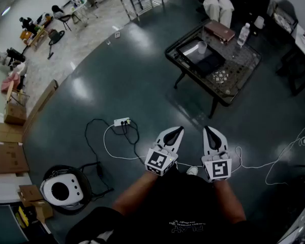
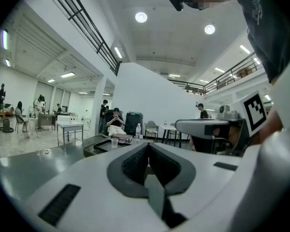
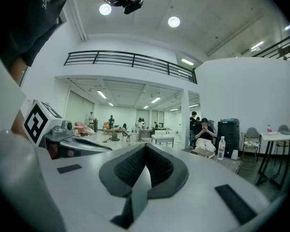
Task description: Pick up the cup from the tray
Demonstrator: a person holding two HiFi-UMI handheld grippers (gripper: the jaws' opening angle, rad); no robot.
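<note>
One low table (image 1: 230, 78) (tray (image 1: 211, 62) aboard) on glossy floor (image 1: 137, 80).

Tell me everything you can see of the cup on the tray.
The cup is small, pale and translucent, likely plastic, with a plain, slightly tapered wall and no handle or lid in sight. It stands upright, mouth up, on the dark tray, which sits on the low table. Only the tray touches it. It is too small in the pictures to tell whether it holds anything.
</note>
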